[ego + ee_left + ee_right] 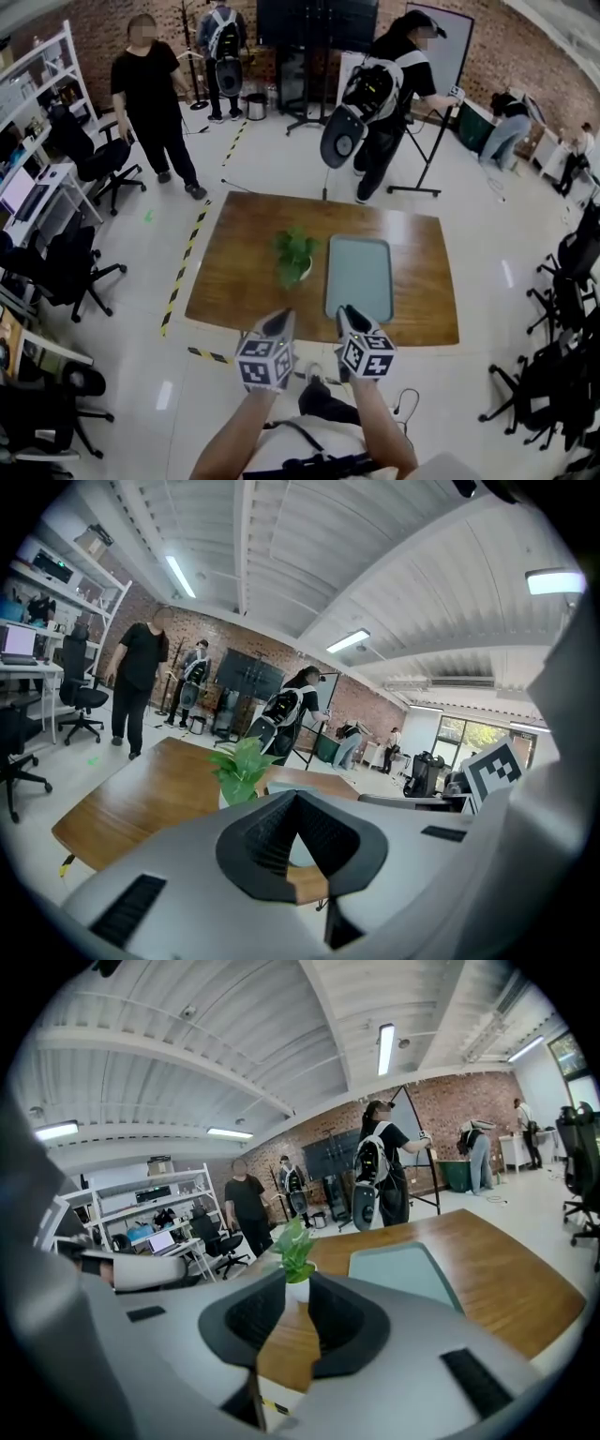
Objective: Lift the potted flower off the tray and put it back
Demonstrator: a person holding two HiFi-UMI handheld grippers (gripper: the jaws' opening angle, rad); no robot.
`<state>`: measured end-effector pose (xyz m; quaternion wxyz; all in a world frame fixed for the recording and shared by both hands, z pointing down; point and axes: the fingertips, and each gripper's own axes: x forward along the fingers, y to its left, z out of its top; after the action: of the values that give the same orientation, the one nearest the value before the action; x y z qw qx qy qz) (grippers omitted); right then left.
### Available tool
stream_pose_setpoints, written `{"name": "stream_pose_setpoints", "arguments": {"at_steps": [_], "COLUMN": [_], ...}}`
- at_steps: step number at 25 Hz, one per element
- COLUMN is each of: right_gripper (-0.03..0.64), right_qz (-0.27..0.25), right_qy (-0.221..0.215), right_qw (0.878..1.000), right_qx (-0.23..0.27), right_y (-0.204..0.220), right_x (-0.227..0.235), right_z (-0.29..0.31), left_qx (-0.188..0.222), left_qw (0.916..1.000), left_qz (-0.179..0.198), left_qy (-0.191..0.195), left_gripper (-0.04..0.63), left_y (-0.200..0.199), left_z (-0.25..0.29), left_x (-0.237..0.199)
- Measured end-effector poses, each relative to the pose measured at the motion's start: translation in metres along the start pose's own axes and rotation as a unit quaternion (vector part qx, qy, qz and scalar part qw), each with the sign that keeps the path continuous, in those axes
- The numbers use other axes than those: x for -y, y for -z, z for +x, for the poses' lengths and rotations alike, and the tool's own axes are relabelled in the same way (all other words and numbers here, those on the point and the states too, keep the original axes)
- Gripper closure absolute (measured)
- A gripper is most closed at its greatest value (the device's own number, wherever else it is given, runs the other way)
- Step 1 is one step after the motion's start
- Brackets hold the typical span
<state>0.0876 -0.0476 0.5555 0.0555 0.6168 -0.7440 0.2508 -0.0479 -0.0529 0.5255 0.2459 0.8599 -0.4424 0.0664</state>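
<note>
- On the brown wooden desk [234, 281], left of centre: small potted flower [295, 255], leafy green stems in a round white pot [306, 272]. It stands upright on bare wood, just beside the tray's left edge and not on it.
- Middle of the desk: flat grey-green rectangular tray [359, 277] with rounded corners, nothing on it.
- Near edge, left side: left hand-held gripper [279, 319], well short of the plant. Its jaw tips are pressed together, with nothing held.
- Near edge, right side: right hand-held gripper [348, 314], close to the tray's near end. Its jaws are spread and no thing touches the pads. The pot shows through the gap, far ahead.
- Handling, judged: probably light, and liable to tip under its foliage. The pot looks stiff, smooth, perhaps slippery and breakable. The leaves are soft and unfit as a hold.
- Hold, judged: the pot wall below the rim, pinched from opposite sides and kept upright.
- Status, judged: the plant is off the tray; setting it back remains.
</note>
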Motion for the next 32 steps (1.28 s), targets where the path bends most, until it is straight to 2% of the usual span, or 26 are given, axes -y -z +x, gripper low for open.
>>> {"name": "stream_pose_setpoints", "arguments": {"at_steps": [8,15,25,32], "right_gripper": [0.459,0.459,0.459,0.460], "right_qz": [0.011,0.011,0.006,-0.005], "right_qy": [-0.003,-0.011,-0.037,-0.059], "right_qw": [1.000,1.000,0.996,0.991], "right_qx": [0.004,-0.009,-0.085,-0.121], "right_y": [-0.023,-0.037,-0.009,0.002], "right_x": [0.015,0.022,0.045,0.041], "right_z": [0.034,0.082,0.173,0.220], "left_qx": [0.008,0.011,-0.004,-0.019], "left_qw": [0.9999,0.9996,0.9993,0.9988], "left_qz": [-0.015,-0.021,-0.027,-0.023], "left_qy": [-0.001,-0.012,-0.027,-0.039], "left_gripper": [0.598,0.600,0.600,0.598], "left_y": [-0.016,-0.032,-0.036,-0.033], "left_z": [0.021,0.047,0.095,0.121], "left_x": [-0.001,-0.018,-0.030,-0.038]}}
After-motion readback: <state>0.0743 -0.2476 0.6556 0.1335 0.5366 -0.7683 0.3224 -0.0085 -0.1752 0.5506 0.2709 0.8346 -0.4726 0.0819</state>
